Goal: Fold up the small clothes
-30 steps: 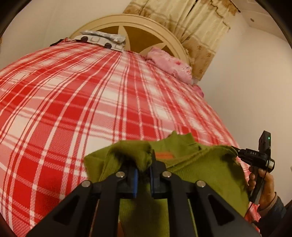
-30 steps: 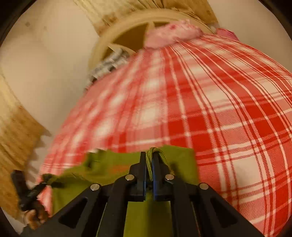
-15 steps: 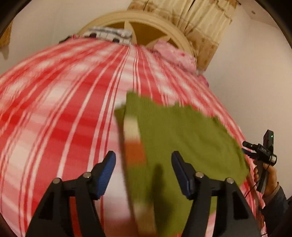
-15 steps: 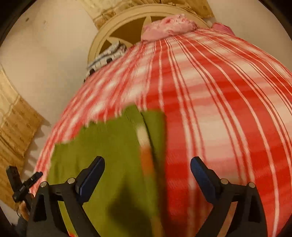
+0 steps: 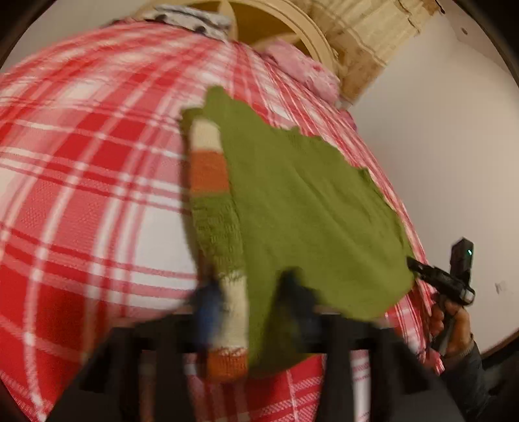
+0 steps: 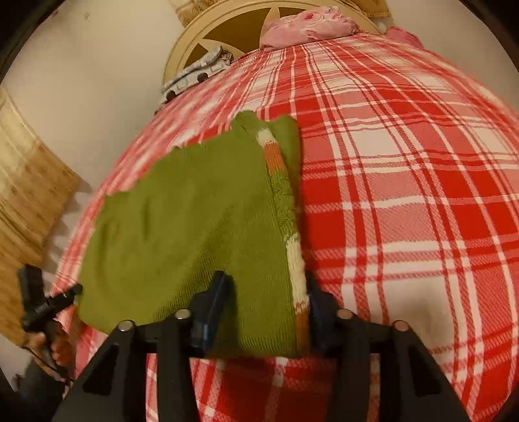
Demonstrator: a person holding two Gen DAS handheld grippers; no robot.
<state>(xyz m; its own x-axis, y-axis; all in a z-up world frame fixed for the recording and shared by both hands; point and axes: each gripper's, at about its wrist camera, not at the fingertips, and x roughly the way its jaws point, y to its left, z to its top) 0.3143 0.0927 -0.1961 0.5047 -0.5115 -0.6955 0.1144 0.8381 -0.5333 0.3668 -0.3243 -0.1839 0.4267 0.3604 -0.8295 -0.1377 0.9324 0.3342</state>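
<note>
left gripper (image 5: 249,302) fingers closing, right gripper (image 6: 264,308) closing, astride green sweater (image 6: 194,227)

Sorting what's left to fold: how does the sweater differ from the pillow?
The sweater is green with white and orange bands; the pillow is pink. The sweater lies spread flat near the cameras; the pillow sits far off against the headboard. Both rest on the plaid bed.

I can read no text, label, brand or number anywhere in either of my views; nothing here carries legible writing.
</note>
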